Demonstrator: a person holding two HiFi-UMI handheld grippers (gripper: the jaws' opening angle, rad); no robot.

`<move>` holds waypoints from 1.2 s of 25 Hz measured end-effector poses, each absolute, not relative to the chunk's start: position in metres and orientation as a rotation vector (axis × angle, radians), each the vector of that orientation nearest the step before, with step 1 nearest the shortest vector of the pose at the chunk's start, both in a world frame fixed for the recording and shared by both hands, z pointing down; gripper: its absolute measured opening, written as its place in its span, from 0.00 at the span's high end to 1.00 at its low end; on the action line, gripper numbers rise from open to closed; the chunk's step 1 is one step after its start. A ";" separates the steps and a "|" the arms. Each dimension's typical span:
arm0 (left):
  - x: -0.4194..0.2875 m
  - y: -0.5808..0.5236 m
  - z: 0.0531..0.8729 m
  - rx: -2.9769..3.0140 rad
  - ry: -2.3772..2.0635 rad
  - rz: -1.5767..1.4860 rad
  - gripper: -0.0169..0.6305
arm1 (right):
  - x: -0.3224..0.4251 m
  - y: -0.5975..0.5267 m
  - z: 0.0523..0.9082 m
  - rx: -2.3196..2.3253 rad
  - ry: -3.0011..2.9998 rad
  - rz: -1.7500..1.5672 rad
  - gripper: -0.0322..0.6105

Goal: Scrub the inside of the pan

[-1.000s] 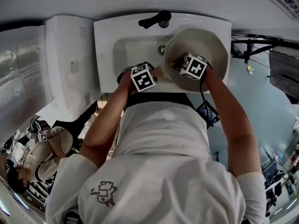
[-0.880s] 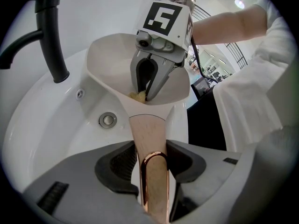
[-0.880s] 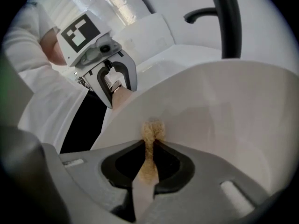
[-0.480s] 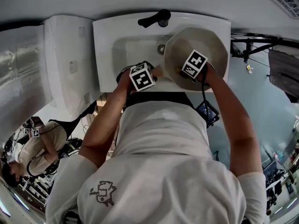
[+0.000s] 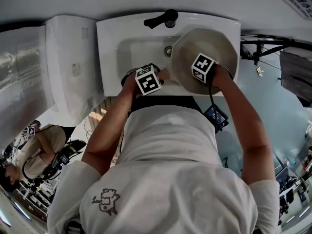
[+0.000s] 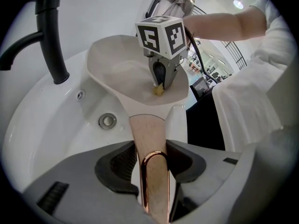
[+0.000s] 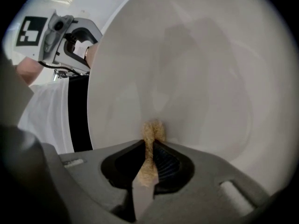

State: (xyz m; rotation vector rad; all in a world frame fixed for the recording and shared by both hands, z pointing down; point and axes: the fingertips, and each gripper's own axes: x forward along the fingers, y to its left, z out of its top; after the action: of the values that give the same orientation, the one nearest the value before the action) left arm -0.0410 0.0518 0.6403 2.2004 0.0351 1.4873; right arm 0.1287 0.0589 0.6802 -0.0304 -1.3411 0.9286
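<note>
Over the white ceramic sink (image 5: 109,43) I hold the cream round pan (image 5: 214,43) tilted, my left gripper's (image 6: 150,167) jaws clamped on its long pinkish handle (image 6: 148,134); my right gripper's (image 7: 149,148) jaws pinch a small tan scrub pad (image 7: 152,129), pressed to the inner wall straight ahead

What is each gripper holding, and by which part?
The left gripper clamps the pan by its handle. The right gripper pinches a tan scrub pad by its rear part, tip against the pan.
</note>
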 end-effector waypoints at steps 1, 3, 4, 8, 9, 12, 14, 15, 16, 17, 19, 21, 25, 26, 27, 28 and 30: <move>-0.041 0.052 0.640 2.200 0.034 1.486 0.70 | 0.136 0.059 0.680 -0.034 -1.311 0.910 0.87; -0.041 0.052 0.640 2.197 0.034 1.483 0.70 | 0.153 0.058 0.678 -0.043 -1.246 0.853 0.87; -0.041 0.052 0.640 2.196 0.035 1.483 0.70 | 0.162 0.056 0.677 -0.050 -1.210 0.814 0.87; -0.040 0.051 0.639 2.200 0.043 1.479 0.70 | 0.192 0.045 0.673 -0.071 -1.094 0.659 0.87; -0.040 0.051 0.638 2.202 0.043 1.476 0.70 | 0.197 0.041 0.678 -0.076 -1.085 0.621 0.87; -0.041 0.050 0.637 2.204 0.044 1.468 0.70 | 0.210 0.025 0.689 -0.076 -1.058 0.504 0.87; -0.041 0.050 0.637 2.206 0.045 1.464 0.70 | 0.218 0.010 0.689 -0.046 -1.025 0.418 0.87; -0.041 0.050 0.637 2.206 0.045 1.462 0.70 | 0.222 0.000 0.689 -0.024 -1.014 0.365 0.87; -0.041 0.050 0.637 2.204 0.045 1.460 0.70 | 0.224 -0.011 0.689 0.001 -1.010 0.311 0.87; -0.042 0.050 0.636 2.202 0.045 1.457 0.70 | 0.225 -0.022 0.690 0.028 -1.018 0.262 0.87; -0.042 0.049 0.636 2.198 0.040 1.451 0.70 | 0.221 -0.043 0.691 0.081 -1.063 0.187 0.87; -0.043 0.047 0.634 2.202 0.034 1.445 0.70 | 0.213 -0.063 0.691 0.136 -1.123 0.128 0.87; -0.042 0.047 0.632 2.206 0.040 1.444 0.70 | 0.187 -0.089 0.691 0.235 -1.281 0.048 0.87; -0.042 0.047 0.632 2.207 0.040 1.443 0.70 | 0.179 -0.093 0.691 0.259 -1.337 0.045 0.87; -0.042 0.047 0.631 2.206 0.039 1.440 0.70 | 0.169 -0.098 0.690 0.285 -1.400 0.049 0.86; -0.042 0.046 0.630 2.204 0.038 1.438 0.70 | 0.160 -0.101 0.690 0.310 -1.464 0.059 0.86; -0.043 0.047 0.630 2.201 0.033 1.434 0.70 | 0.142 -0.105 0.688 0.346 -1.569 0.074 0.86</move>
State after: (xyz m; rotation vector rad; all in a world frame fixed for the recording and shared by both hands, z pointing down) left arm -0.0426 0.0467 0.6296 2.2013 0.0331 1.4344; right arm 0.1422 -0.1047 0.6876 0.3457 -1.5692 0.0741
